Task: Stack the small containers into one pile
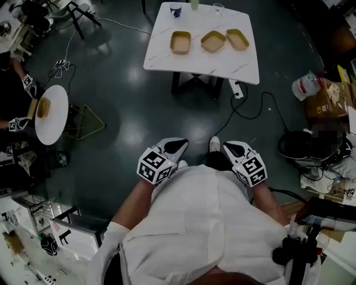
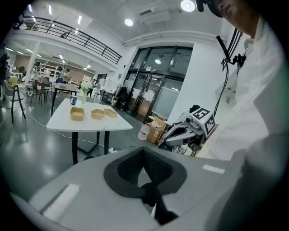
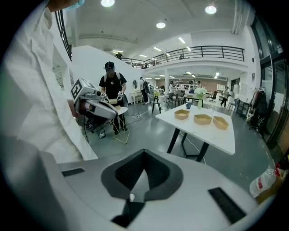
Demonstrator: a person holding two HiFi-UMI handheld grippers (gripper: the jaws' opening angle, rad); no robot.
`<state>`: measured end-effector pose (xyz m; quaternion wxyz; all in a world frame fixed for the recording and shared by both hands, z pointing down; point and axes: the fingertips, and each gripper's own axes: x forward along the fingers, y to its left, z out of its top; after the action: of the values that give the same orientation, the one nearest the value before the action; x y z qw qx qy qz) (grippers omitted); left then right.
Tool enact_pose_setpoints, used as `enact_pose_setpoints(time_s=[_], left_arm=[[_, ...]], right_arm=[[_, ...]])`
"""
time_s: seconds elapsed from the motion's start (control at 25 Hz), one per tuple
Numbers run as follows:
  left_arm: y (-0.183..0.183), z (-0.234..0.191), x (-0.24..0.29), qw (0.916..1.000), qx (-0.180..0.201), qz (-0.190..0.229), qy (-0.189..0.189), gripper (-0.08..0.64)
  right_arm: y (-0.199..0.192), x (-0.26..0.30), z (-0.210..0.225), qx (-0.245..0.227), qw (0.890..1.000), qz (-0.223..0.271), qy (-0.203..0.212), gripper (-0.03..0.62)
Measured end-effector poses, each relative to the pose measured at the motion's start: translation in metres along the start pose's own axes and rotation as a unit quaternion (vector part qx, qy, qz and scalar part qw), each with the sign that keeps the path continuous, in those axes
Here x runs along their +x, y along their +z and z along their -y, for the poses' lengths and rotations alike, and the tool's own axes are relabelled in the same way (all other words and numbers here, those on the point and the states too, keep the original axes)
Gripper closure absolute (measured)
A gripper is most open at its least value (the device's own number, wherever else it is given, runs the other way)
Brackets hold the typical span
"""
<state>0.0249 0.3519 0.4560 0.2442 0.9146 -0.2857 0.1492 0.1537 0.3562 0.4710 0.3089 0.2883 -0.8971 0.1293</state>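
The person in the white top stands well short of the worktop [image 1: 167, 60], with both sets of tongs drawn in close to the body and tipped down toward the dark floor [image 1: 139, 111]. The left tongs [image 1: 179, 145] are pressed together at the tips with nothing between them. The right tongs [image 1: 229, 146] are closed tight and empty too. Both hang well apart from the worktop, with a stretch of floor between.

A power strip [image 1: 236, 89] lies with its cable on the floor, just off the worktop's near right corner.

Three small tan containers sit in a row across the middle of the worktop, all open side up. The left container [image 1: 180, 42] stands a little apart from the others. The middle container [image 1: 213, 41] and the right container [image 1: 237, 39] lie just beside each other. None rests inside another, so no pile exists yet. At the worktop's far edge stand a dark cup [image 1: 176, 9] and a clear glass [image 1: 218, 8].

As I read it, the stacking has not begun and the step in hand is only the approach. The next move calls for walking up to the worktop's near edge, minding that cable, and spreading one set of tongs. Those can then pinch a container by its thin wall, lift it and lower it squarely into a neighbour. The containers look light and shallow, so the receiving one may slide unless the other tongs steady it.
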Motion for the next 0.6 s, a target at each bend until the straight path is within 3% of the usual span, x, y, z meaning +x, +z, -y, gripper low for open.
enact_pose_setpoints(time_s=[0.32, 0.6], left_arm=[[0.040, -0.052, 0.046, 0.9994, -0.005, 0.003, 0.035, 0.552], [0.121, -0.097, 0.124, 0.9968, -0.013, 0.010, 0.079, 0.552]], right_arm=[[0.021, 0.038, 0.103, -0.010, 1.000, 0.012, 0.008, 0.589], [0.058, 0.069, 0.261, -0.056, 0.998, 0.020, 0.021, 0.588]])
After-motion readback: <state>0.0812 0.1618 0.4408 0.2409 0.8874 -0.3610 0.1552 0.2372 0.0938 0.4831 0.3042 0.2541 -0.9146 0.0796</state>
